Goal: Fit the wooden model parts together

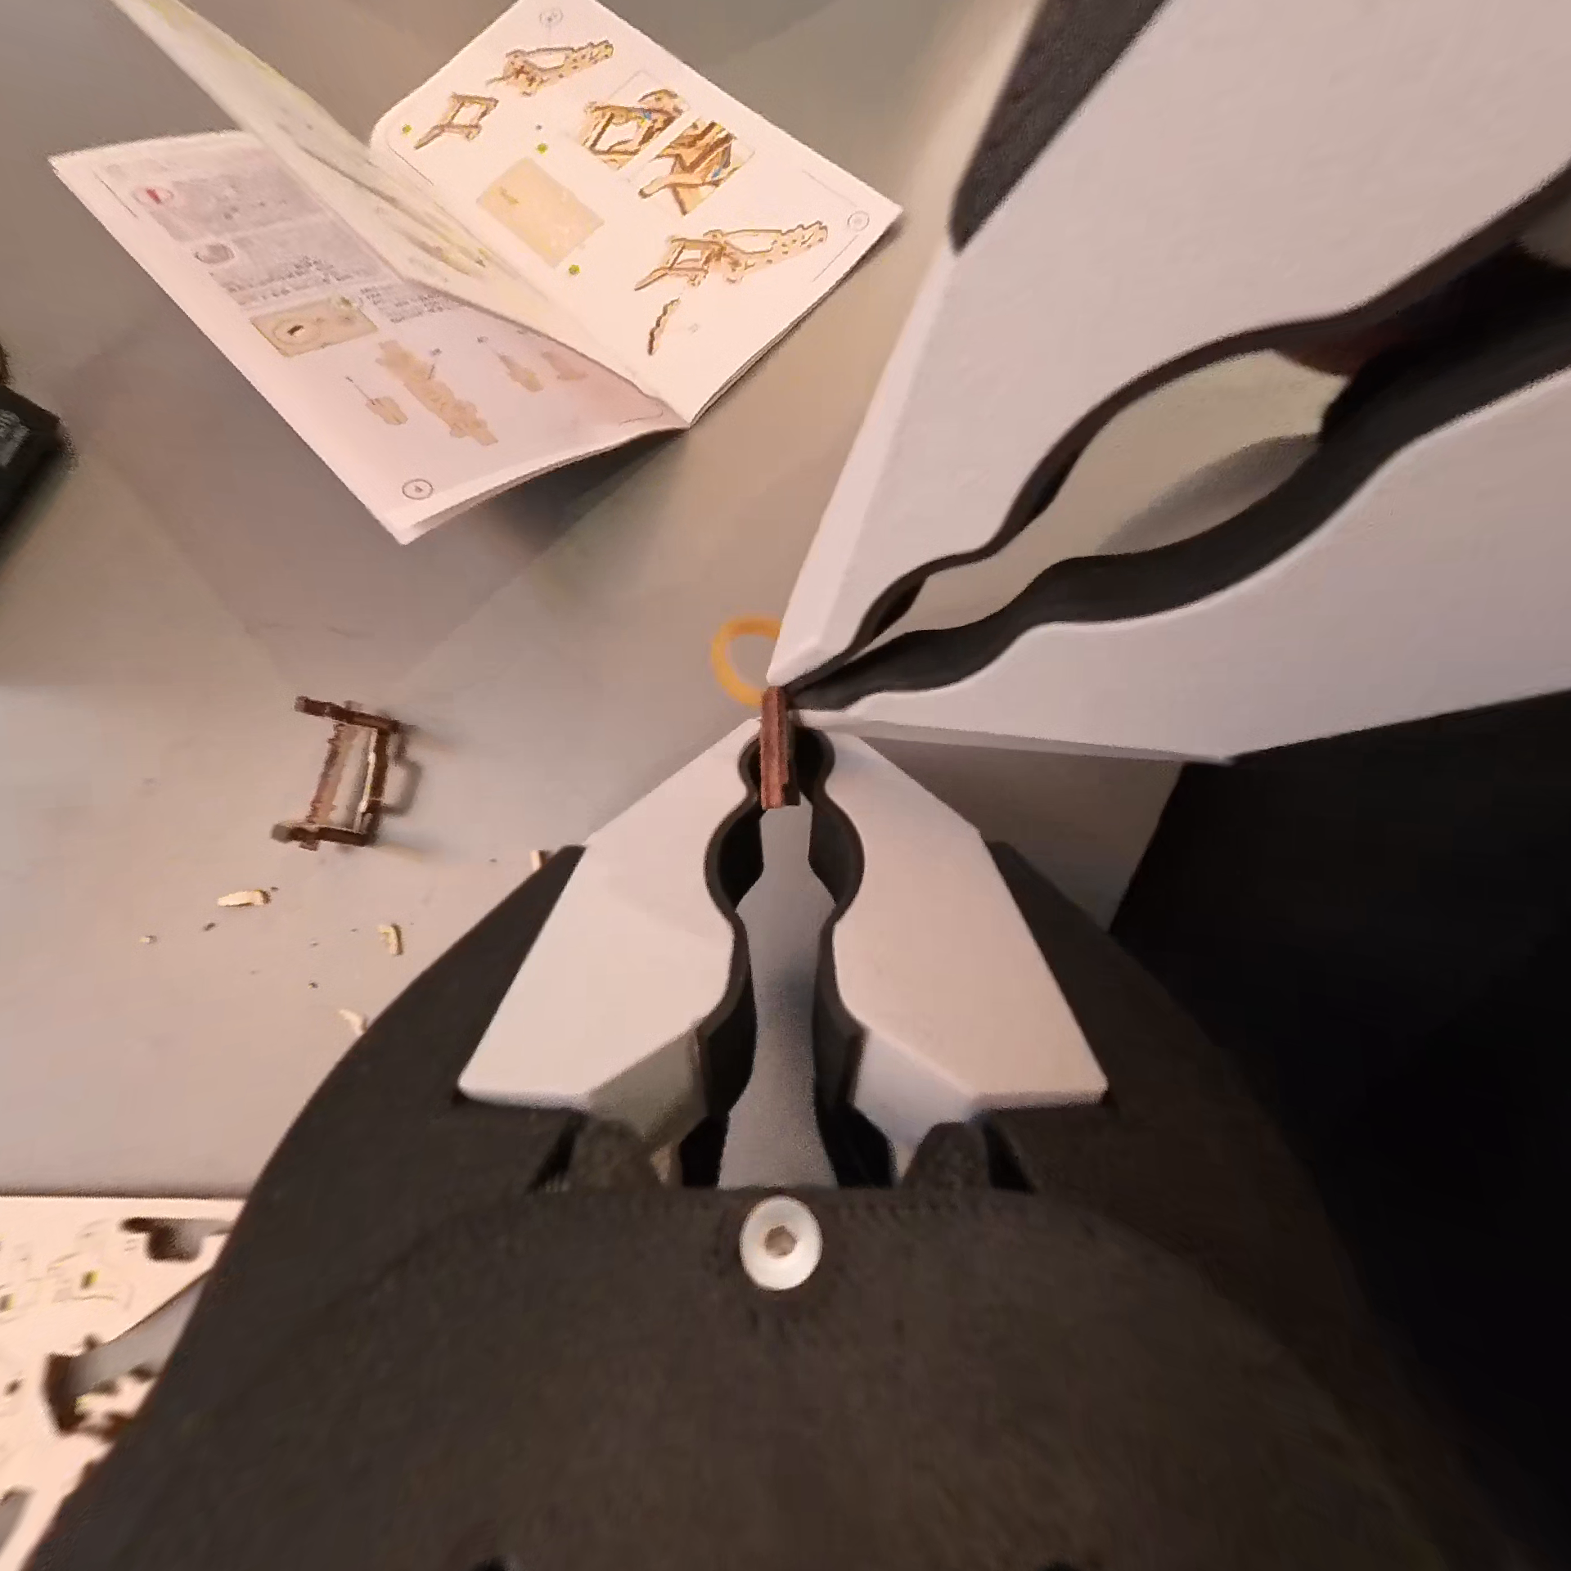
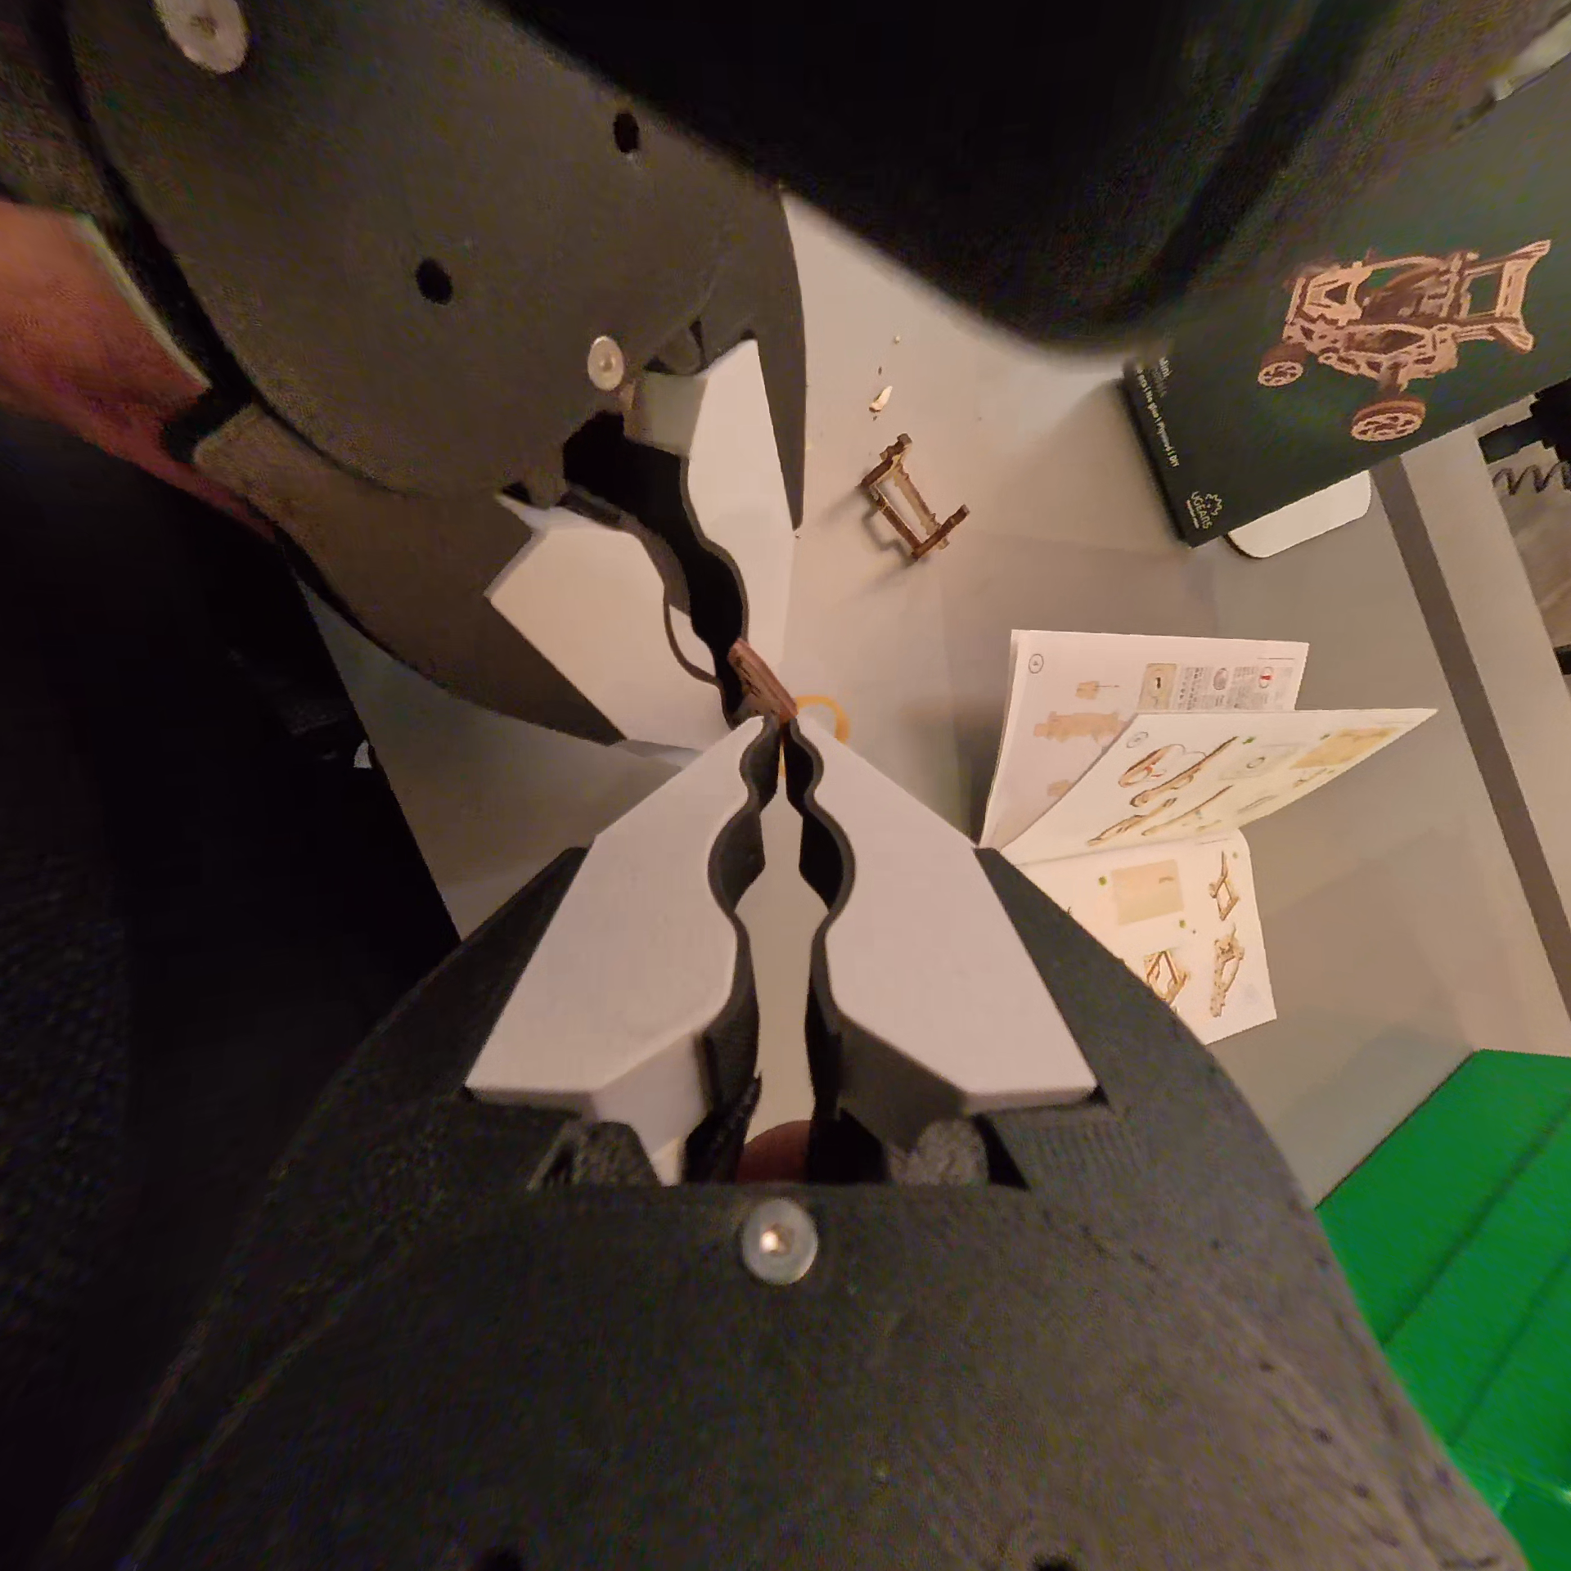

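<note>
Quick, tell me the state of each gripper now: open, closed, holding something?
Left gripper: closed on a small brown wooden piece.
Right gripper: closed, tips at the same wooden piece; its hold cannot be told.

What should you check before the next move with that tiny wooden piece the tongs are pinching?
1. Left tongs shut on the small wooden piece: ok.
2. Right tongs meeting the same piece at its far end: ok; whether their pads truly grip it: cannot tell.
3. Which part this piece joins next: cannot tell.
4. Half-built wooden frame lying free on the grey table, within view: ok.
5. Instruction booklet open and visible: ok.
6. Yellow rubber band lying right under the tong tips, may get in the way: not ok.
</note>
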The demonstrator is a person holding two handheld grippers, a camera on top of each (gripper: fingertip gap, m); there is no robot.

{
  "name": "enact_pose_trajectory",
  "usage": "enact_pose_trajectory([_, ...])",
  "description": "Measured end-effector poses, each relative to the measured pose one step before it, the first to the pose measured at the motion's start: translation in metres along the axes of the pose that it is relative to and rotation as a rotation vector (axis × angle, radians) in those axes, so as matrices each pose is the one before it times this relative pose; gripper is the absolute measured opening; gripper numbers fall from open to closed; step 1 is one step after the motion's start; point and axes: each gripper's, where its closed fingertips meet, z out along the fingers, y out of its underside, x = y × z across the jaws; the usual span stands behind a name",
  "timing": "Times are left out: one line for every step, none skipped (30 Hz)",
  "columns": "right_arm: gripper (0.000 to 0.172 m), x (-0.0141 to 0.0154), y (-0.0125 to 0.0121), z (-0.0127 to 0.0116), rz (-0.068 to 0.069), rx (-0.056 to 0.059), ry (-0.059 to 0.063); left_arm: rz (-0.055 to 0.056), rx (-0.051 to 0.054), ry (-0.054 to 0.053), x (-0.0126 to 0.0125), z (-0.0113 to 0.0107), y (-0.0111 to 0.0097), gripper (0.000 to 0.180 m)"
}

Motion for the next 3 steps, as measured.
enact_pose_trajectory([0.000,-0.00055,0.00104,0.00065,0.0033,-0.0077,-0.0021,0.0268,-0.0098,-0.0186,-0.00073,0.00066,0.00104,0.001])
enact_pose_trajectory([0.000,-0.00090,0.00134,0.00090,-0.0046,-0.0110,-0.0008,0.0234,-0.0079,-0.0180,-0.00047,0.00093,0.00122,0.001])
enact_pose_trajectory([0.000,-0.00065,0.00104,0.00090,-0.0036,-0.0095,0.0000,0.0234,-0.0052,-0.0217,-0.00087,0.00058,0.00078,0.001])
